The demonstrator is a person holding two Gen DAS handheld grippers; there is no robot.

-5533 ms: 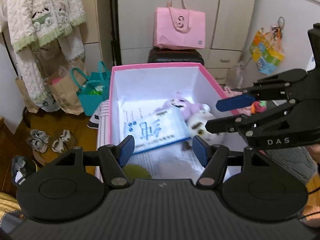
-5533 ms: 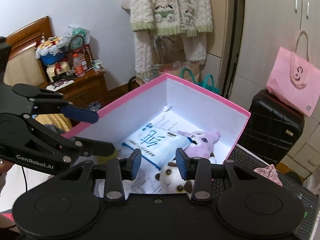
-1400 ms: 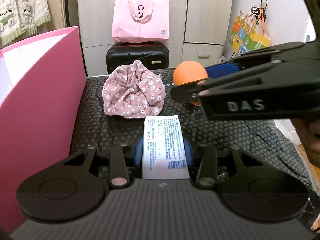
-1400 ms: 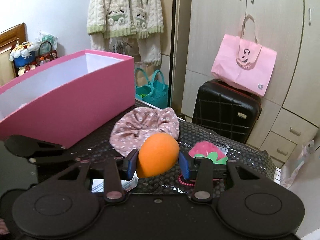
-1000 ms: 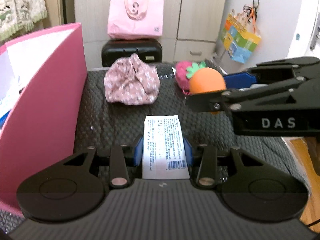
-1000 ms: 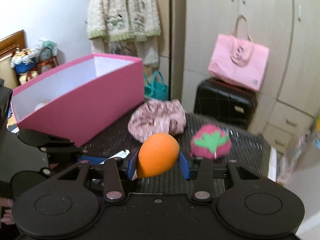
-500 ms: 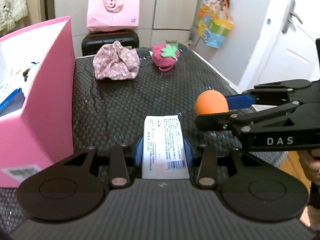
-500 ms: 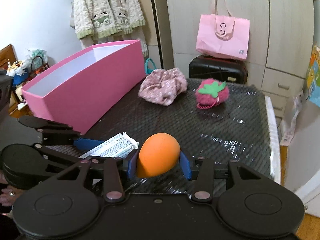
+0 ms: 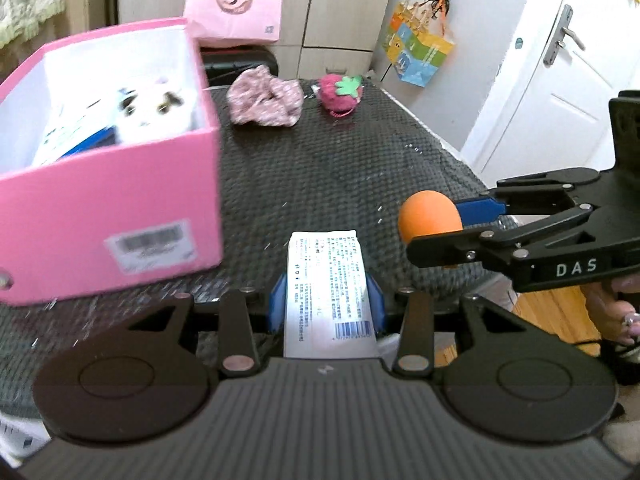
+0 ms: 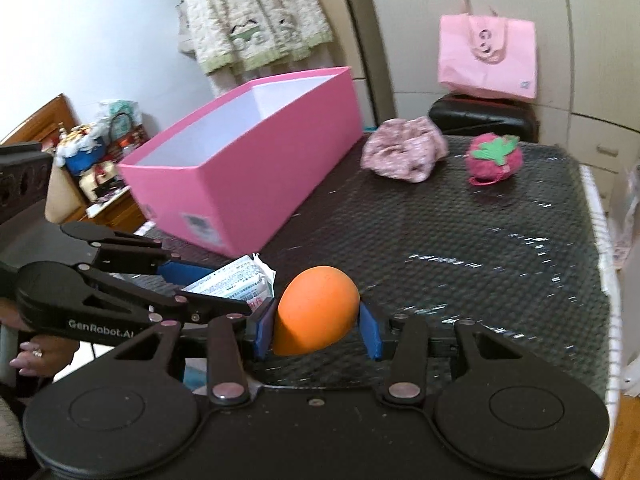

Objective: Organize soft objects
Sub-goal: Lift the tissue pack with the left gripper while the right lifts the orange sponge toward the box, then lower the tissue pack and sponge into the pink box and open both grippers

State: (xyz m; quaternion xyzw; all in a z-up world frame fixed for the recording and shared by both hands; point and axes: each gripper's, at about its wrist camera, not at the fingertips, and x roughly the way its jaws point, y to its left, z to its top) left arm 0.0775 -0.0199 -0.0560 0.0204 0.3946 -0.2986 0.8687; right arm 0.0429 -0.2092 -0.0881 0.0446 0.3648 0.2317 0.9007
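Note:
My left gripper (image 9: pixel 326 296) is shut on a white tissue pack (image 9: pixel 329 292) with printed text and a barcode, held above the dark mat near its front edge. My right gripper (image 10: pixel 316 332) is shut on an orange soft ball (image 10: pixel 316 316); from the left wrist that ball (image 9: pixel 430 216) hangs to the right of the pack. The pink box (image 9: pixel 120 208) stands at the left, with a white plush toy (image 9: pixel 152 116) and a blue-and-white pack inside. At the far end of the mat lie a floral cloth bundle (image 9: pixel 266 98) and a plush strawberry (image 9: pixel 340 92).
A dark textured mat (image 10: pixel 460 240) covers the table. Behind it stand a black suitcase (image 10: pixel 480 118) with a pink tote bag (image 10: pixel 486 56) on top, and cupboards. A white door (image 9: pixel 560 92) is at the right. A person's hand (image 10: pixel 36 356) grips the left tool.
Both grippers have pulled back toward the front of the table, carrying the tissue pack and the orange ball. The pink box's near end and its inside have come into the left wrist view.

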